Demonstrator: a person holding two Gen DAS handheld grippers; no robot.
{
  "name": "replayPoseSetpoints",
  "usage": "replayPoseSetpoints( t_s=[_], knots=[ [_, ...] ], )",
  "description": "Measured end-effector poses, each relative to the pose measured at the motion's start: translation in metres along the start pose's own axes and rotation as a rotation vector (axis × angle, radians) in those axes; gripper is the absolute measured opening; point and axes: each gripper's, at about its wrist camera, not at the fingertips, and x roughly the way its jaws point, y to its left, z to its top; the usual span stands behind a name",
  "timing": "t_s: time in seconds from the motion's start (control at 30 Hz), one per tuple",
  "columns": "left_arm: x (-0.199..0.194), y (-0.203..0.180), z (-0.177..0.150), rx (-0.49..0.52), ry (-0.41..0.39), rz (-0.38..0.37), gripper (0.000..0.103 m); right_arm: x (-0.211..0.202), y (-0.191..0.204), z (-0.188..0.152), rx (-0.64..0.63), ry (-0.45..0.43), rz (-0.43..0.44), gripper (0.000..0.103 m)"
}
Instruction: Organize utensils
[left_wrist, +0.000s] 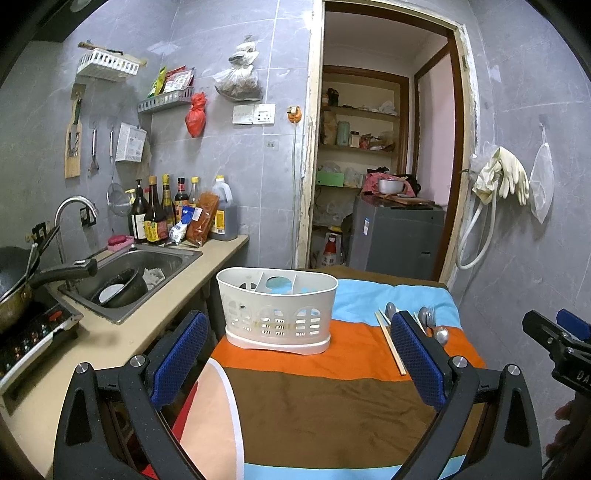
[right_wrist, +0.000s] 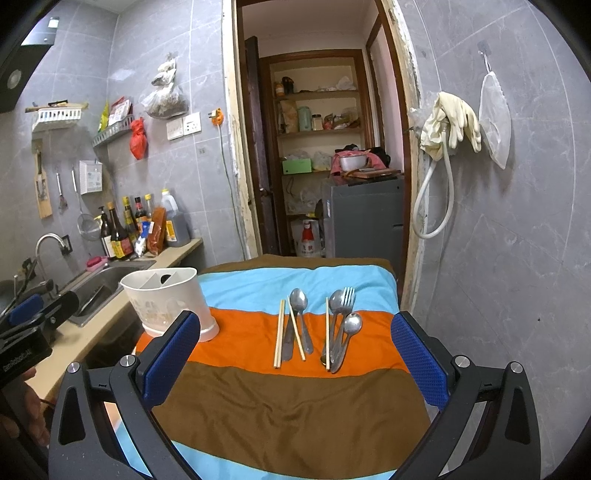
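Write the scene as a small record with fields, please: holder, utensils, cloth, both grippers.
holder: white utensil holder, upright on the striped cloth, looks empty
utensils: chopsticks, spoons and fork lying on the cloth, right of the holder
left gripper: open, holds nothing
right gripper: open, holds nothing

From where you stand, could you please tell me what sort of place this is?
Most likely a small home kitchen: a steel sink set in a counter, sauce bottles against the tiled wall, and a wok beside the sink.
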Motion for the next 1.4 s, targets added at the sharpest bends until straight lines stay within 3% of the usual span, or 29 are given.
replayPoseSetpoints(
  t_s=[0.3, 0.67, 0.97, 1.17, 1.4],
  knots=[
    [0.015, 0.004, -0.002, 0.021, 0.028, -0.050, 0.097, -0.002, -0.007, -0.009, 0.026, 0.019, -0.054, 0.103],
    [0.043, 0.000, 0.002, 0.046, 0.063, -0.181, 0.097, -0.004, -0.011, -0.015, 0.062, 0.045, -0.173, 0.103],
    [0.069, -0.017, 0.011, 0.063, 0.069, -0.246, 0.097, 0.003, -0.022, -0.012, 0.076, 0.044, -0.237, 0.103],
    [0.098, -0.038, 0.015, 0.067, 0.069, -0.261, 0.097, 0.023, -0.040, -0.002, 0.064, 0.025, -0.253, 0.103],
    [0.147, -0.073, 0.015, 0.084, 0.058, -0.229, 0.097, 0.069, -0.073, 0.006, 0.049, 0.022, -0.233, 0.103]
  ],
)
